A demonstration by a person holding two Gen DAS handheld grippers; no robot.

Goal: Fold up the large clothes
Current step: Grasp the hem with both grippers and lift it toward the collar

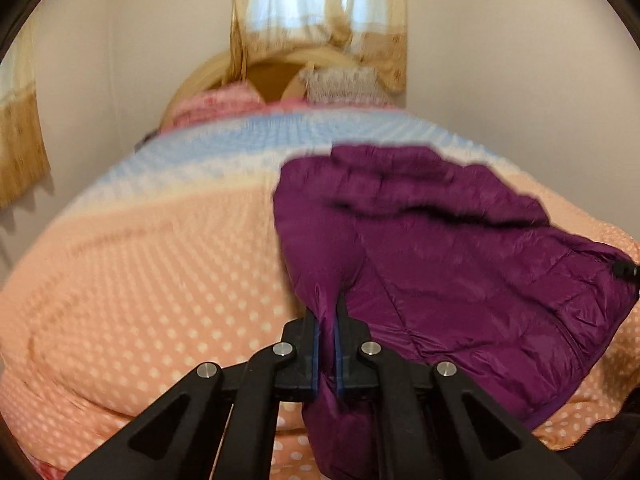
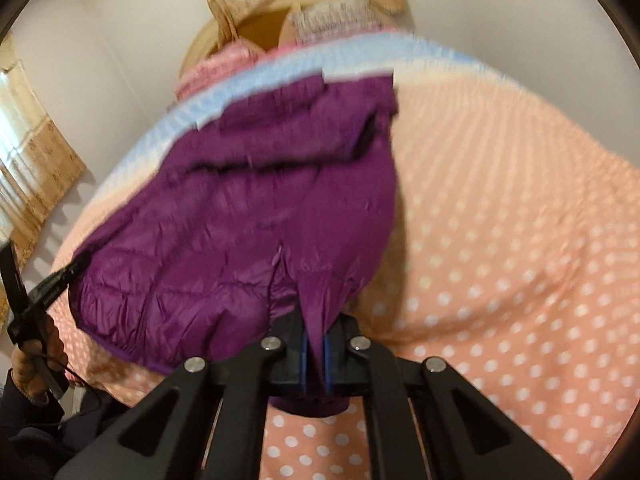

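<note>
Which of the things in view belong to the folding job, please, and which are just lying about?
Part of the job:
purple jacket
left gripper, shut on its near edge
right gripper, shut on its near edge
bedspread underneath

Lying about:
pillows
headboard
curtains

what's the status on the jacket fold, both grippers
Left gripper shut on purple puffer jacket hem. Right gripper shut on it too. Jacket on polka-dot bedspread. Nothing in the way.
</note>
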